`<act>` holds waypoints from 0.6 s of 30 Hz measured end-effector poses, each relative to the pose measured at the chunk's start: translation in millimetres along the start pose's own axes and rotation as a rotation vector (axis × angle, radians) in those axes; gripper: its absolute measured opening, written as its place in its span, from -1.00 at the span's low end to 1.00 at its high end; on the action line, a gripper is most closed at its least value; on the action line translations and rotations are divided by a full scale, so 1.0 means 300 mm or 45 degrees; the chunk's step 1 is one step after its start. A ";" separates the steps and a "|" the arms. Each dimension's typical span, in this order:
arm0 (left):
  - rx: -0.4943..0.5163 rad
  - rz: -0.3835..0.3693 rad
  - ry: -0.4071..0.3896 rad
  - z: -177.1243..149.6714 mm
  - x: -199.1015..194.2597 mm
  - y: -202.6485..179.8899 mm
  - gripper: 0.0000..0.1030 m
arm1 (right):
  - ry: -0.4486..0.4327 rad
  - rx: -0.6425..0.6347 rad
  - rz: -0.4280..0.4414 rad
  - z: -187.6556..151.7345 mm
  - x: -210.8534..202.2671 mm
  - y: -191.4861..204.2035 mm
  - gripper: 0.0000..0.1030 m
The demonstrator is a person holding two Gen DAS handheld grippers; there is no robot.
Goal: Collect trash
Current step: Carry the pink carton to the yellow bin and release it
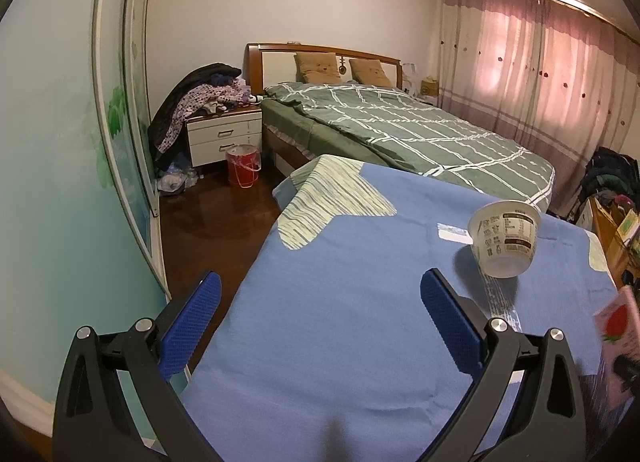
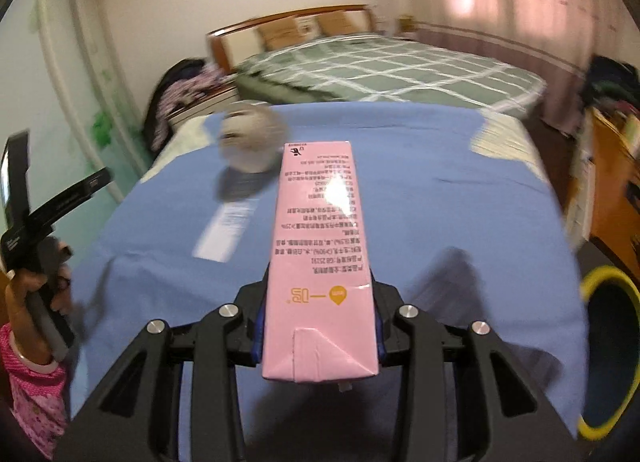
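Left wrist view: the left gripper [image 1: 320, 310] hangs spread and empty at the bottom, above the blue-covered table [image 1: 340, 322]. A tipped paper cup [image 1: 505, 237], mouth facing the upper left, lies at centre right, not yet collected. Right wrist view: the right gripper [image 2: 319, 322] pinches a pink carton [image 2: 318, 258], long axis running up the frame, away from the camera; a yellow-rimmed bin [image 2: 608, 354] waits at lower right, probably its destination.

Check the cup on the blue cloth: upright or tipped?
Tipped. In the left wrist view the cup leans on the blue cloth, its base nearer the camera and its rim tilted up and away. Contents cannot be seen.
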State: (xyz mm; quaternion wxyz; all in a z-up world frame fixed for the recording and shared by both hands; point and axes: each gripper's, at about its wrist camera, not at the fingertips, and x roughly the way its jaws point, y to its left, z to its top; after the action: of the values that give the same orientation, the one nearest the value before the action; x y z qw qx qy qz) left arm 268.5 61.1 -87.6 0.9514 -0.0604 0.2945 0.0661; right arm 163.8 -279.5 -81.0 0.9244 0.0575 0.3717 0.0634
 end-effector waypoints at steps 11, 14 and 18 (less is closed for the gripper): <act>0.035 -0.003 0.009 -0.004 -0.001 -0.016 0.91 | -0.103 0.378 -0.308 -0.139 -0.179 -0.404 -0.29; 0.045 -0.007 0.010 -0.005 -0.001 -0.023 0.91 | -0.143 0.462 -0.403 -0.165 -0.225 -0.501 -0.29; 0.054 -0.009 0.014 -0.007 0.001 -0.029 0.91 | -0.180 0.555 -0.523 -0.195 -0.265 -0.610 -0.29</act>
State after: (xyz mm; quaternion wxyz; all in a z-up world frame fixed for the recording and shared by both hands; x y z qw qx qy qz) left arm 269.0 52.3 -88.9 0.9511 -0.0417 0.3008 0.0561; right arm 79.8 -469.1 -97.0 0.9074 0.1825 0.3150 -0.2101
